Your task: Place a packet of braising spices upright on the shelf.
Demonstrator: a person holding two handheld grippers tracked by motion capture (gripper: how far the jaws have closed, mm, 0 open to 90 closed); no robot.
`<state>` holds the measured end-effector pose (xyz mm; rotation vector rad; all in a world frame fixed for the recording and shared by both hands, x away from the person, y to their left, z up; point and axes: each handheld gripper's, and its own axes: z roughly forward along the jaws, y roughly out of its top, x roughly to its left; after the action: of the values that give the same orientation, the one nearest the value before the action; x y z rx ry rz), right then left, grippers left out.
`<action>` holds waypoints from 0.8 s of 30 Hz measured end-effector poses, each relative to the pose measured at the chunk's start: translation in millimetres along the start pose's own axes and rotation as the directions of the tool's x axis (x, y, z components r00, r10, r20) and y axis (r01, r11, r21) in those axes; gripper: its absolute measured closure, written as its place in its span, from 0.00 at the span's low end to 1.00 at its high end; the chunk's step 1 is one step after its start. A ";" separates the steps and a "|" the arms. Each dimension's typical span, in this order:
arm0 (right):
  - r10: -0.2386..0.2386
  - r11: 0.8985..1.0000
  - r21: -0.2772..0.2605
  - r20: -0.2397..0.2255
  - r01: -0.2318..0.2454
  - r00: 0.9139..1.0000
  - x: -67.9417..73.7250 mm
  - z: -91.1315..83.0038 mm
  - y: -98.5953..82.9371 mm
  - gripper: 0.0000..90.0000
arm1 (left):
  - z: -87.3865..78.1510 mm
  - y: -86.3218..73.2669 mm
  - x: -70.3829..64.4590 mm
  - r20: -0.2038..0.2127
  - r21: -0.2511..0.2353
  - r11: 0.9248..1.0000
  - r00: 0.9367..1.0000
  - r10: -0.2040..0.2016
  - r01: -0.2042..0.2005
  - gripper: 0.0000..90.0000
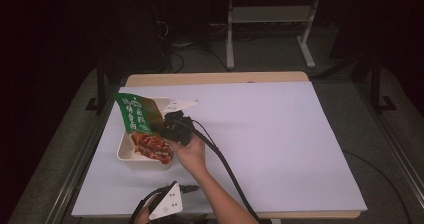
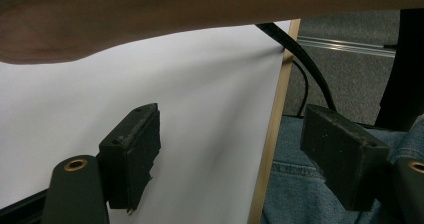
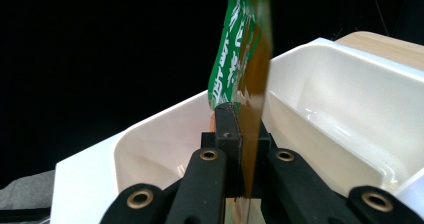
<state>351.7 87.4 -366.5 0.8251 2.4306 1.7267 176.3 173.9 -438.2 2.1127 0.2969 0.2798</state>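
right tongs [image 3: 239,134]: pinching packet [image 1: 139,115] edge, over tray [image 1: 125,151]. risk: thin grip slips, packet drops outside tray. left tongs [image 2: 240,159]: spread, empty, at counter [image 1: 260,134] edge nearest person.

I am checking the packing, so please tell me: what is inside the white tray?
A red snack packet lies in the white tray. The right gripper holds a green packet over it, which hides the tray's far part.

We see a green and red snack packet [image 1: 142,126] tilted over a white tray [image 1: 131,160], its edge pinched by the right hand-held gripper [image 1: 167,129]; the tray rests on the counter's [image 1: 280,134] left side.
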 end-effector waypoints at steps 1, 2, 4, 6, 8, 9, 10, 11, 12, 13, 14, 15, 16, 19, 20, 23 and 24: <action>-0.001 1.000 0.000 0.000 0.001 1.000 0.2 -0.1 -0.6 0.99 | 0.1 0.0 -0.1 0.000 -0.001 1.000 1.000 0.000 0.000 0.26; 0.007 1.000 0.001 -0.006 -0.007 1.000 0.4 -0.2 -1.3 0.99 | 0.2 0.0 -0.4 0.001 0.000 1.000 1.000 0.000 0.000 0.26; 0.011 1.000 -0.003 -0.021 -0.011 1.000 1.1 -0.1 -2.8 0.99 | 0.3 0.0 -0.6 0.001 0.000 1.000 1.000 0.001 -0.001 0.26; 0.004 1.000 -0.005 -0.027 -0.004 1.000 3.2 -0.7 -5.0 0.99 | 0.1 0.1 -0.3 0.000 0.000 1.000 1.000 0.000 0.000 0.26; 0.003 1.000 -0.003 -0.024 -0.003 1.000 3.6 -1.6 -6.1 0.99 | -0.4 0.1 0.4 -0.005 -0.005 1.000 1.000 -0.002 0.002 0.26; 0.003 1.000 -0.003 -0.024 -0.003 1.000 3.6 -1.6 -6.1 0.99 | -0.6 0.0 0.6 -0.004 -0.008 1.000 1.000 -0.007 0.007 0.26; 0.011 1.000 -0.001 -0.028 -0.011 1.000 2.8 -2.0 -6.6 0.99 | -0.9 0.0 0.9 -0.006 -0.006 1.000 1.000 -0.006 0.006 0.26; 0.009 1.000 0.003 -0.027 -0.009 1.000 1.3 -2.2 -6.9 0.99 | -1.0 0.0 0.8 -0.007 -0.006 1.000 1.000 -0.005 0.005 0.26; 0.013 1.000 0.012 -0.026 -0.013 1.000 0.2 -2.7 -6.5 0.98 | -1.2 0.0 1.1 -0.007 -0.005 1.000 1.000 -0.004 0.004 0.26; 0.015 1.000 0.020 -0.026 -0.015 1.000 -1.9 -3.3 -6.2 0.98 | -1.3 0.0 1.1 -0.006 -0.006 1.000 1.000 -0.004 0.004 0.26; 0.019 0.999 0.033 -0.030 -0.018 0.999 -3.9 -3.6 -5.7 0.98 | -1.3 0.0 1.4 -0.007 -0.005 1.000 1.000 -0.002 0.002 0.26; 0.019 0.999 0.039 -0.027 -0.018 0.999 -5.3 -3.8 -5.0 0.98 | -1.2 0.1 1.7 -0.007 -0.005 1.000 1.000 -0.002 0.002 0.26; 0.013 0.999 0.053 -0.015 -0.012 1.000 -5.9 -4.7 -4.2 0.98 | -0.9 0.0 1.8 -0.008 -0.005 1.000 1.000 -0.004 0.004 0.26; -0.003 0.998 0.069 -0.006 0.003 1.000 -7.9 -5.5 -5.1 0.98 | -0.7 0.1 1.3 -0.007 -0.005 1.000 1.000 -0.003 0.003 0.26; -0.005 0.997 0.071 -0.005 0.006 1.000 -7.5 -5.5 -5.7 0.98 | -0.5 0.0 1.0 -0.006 -0.007 1.000 1.000 -0.006 0.006 0.26; -0.009 0.997 0.073 -0.013 0.010 1.000 -7.4 -5.6 -8.8 0.98 | -0.3 0.1 0.7 -0.005 -0.005 1.000 1.000 -0.006 0.006 0.26; -0.012 0.997 0.074 -0.012 0.013 1.000 -7.9 -5.7 -9.9 0.98 | -0.3 0.1 0.7 -0.005 -0.007 1.000 1.000 -0.004 0.004 0.26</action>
<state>352.7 76.7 -375.2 0.8081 2.5155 1.6513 176.9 174.3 -437.9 2.1049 0.3027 0.2828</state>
